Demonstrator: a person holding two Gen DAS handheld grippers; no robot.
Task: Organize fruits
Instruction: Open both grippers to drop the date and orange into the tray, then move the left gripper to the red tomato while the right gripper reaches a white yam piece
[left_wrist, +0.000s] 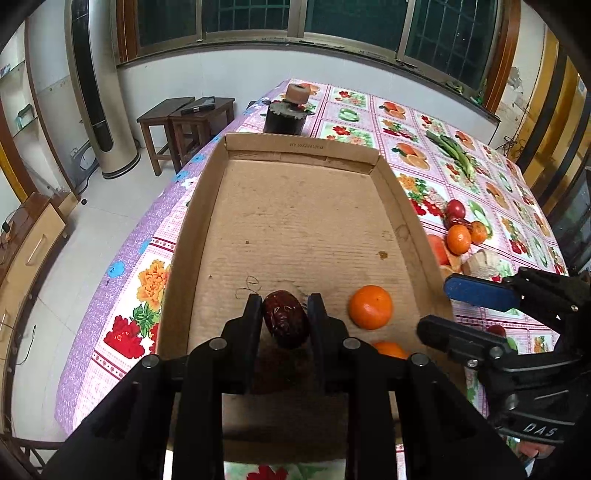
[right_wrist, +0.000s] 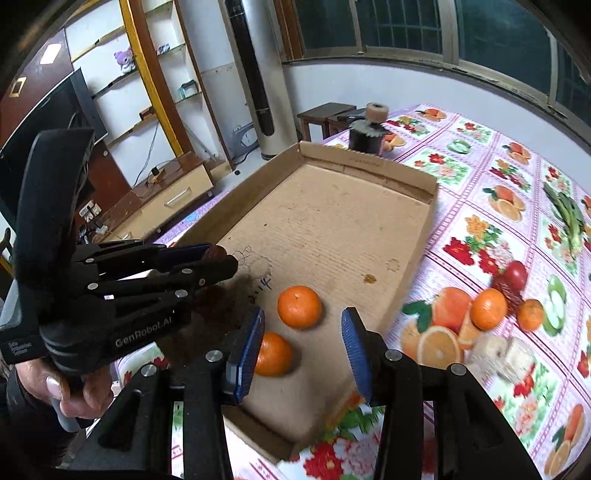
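So the left tongs are clamped on a wrinkly dark red date, held just above the floor of the cardboard tray, near the end of the tray closest to the cameras. Two oranges are already in there: one orange sits just to the right of the date, and a second orange is a bit nearer the tray's close wall. The right tongs are spread wide with nothing between them, hanging over that same near corner of the tray.

My guess is the step in hand is dropping the date into the tray. If it were me, I'd lower it until it's basically touching the cardboard before letting go, because a date is oblong and will roll or tumble if released from height. I'd also set it down clear of the nearest orange so nothing gets nudged.

The rest of the fruit pile is outside the tray, on the flowery table past the tray's right wall: a couple more oranges, something round and red, maybe another date. The empty right tongs look best placed to grab from there. The pile is tight, so take an outer piece first.
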